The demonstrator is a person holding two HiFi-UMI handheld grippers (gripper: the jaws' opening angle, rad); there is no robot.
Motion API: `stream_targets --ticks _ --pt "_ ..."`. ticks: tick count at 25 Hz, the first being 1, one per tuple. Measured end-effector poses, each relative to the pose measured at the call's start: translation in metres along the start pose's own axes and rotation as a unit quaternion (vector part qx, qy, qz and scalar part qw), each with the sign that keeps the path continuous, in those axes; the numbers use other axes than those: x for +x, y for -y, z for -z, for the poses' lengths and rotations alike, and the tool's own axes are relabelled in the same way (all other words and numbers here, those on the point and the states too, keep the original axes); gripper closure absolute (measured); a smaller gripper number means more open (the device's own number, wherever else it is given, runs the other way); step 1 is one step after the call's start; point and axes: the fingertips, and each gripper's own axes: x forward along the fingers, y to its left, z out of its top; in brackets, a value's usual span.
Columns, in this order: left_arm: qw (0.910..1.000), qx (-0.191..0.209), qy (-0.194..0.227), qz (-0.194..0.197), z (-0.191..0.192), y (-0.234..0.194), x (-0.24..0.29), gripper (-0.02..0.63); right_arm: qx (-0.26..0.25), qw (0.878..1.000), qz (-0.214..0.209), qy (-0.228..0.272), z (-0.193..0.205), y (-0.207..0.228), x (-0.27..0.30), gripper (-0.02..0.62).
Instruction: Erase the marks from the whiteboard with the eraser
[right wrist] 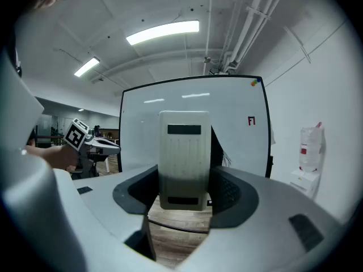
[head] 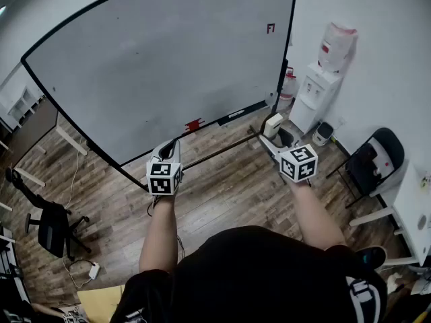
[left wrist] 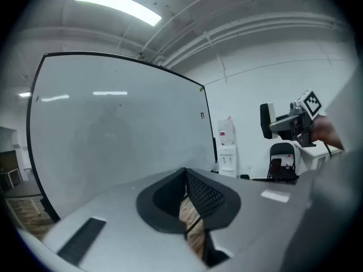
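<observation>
Head view: facing the whiteboard [head: 155, 66], I keep my right gripper [head: 271, 134] clamped on the pale eraser [head: 273, 124] near the board's lower right corner. My left gripper [head: 171, 147] is closed on nothing. A red mark [head: 270, 28] sits upper right.

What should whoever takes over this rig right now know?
The left gripper is shut and empty, held short of the whiteboard.
The right gripper is shut on the eraser, upright, not yet at the board.
Done: eraser in grip.
Left: one small red mark near the board's upper right corner to wipe; the rest looks clean.
</observation>
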Motion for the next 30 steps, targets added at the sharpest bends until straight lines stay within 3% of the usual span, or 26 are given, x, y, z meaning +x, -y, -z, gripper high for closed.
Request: stream_targets --ticks 14,30 --pt "0.9998 -0.01 0.003 0.016 0.006 -0.029 0.011 0.594 0.002 1.0 0.01 -0.002 -0.007 -0.01 0.031 0.344" --pt "0.9984 -0.003 0.006 0.057 0.012 -0.048 0.023 0.594 0.012 0.998 0.056 -0.008 -0.009 -0.015 0.024 0.344"
